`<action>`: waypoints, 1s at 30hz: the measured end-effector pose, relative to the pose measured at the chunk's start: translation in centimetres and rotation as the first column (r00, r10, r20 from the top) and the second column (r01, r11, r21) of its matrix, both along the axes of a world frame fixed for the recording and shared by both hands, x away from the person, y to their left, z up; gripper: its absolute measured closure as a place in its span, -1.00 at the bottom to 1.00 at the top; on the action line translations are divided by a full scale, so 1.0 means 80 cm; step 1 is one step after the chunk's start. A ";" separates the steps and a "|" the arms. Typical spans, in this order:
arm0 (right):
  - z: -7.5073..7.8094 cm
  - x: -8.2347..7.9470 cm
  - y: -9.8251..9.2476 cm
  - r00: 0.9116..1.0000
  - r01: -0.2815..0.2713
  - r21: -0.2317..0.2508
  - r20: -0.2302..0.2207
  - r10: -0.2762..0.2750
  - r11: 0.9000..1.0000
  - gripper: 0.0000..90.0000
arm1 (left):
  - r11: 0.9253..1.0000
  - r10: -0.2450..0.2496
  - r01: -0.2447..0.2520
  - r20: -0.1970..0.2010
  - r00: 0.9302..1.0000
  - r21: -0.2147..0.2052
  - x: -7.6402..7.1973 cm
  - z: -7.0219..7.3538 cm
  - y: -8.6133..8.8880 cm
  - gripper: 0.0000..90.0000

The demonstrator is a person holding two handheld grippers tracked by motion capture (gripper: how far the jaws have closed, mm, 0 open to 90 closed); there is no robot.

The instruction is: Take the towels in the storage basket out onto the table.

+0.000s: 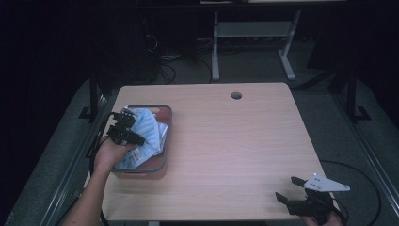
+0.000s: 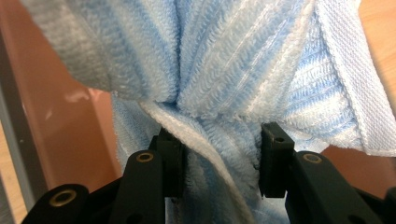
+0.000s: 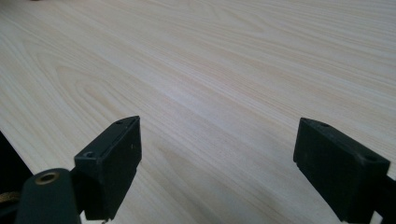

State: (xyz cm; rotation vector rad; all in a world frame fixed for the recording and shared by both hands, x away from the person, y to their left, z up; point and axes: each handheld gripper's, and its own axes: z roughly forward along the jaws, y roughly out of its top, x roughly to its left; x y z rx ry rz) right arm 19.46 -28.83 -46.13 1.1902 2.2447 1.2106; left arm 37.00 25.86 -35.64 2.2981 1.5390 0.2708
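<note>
Left gripper [image 2: 217,154] pinches blue towel [image 2: 224,70] inside brown bin [image 1: 165,136].

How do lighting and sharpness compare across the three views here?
High view: dim, surroundings near black, table lit. Left gripper view: bright, blue towel weave sharp, tray wall soft. Right gripper view: evenly lit, fingers slightly blurred.

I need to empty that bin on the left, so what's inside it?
A light blue striped towel fills the bin, bunched in the left tongs. A small tag shows near its front edge. Anything beneath the towel is covered.
</note>
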 end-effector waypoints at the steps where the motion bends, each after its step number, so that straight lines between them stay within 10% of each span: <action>1: 0.000 0.000 0.000 1.000 -0.002 -0.002 0.004 0.002 1.000 -0.67 | 1.000 0.000 0.000 0.006 1.000 -0.007 0.000 0.003 0.000 0.35; 30: 0.002 0.002 -0.002 1.000 0.005 0.002 0.014 -0.005 1.000 -0.67 | 0.995 0.035 -0.031 0.037 0.999 -0.091 0.006 0.046 0.003 0.32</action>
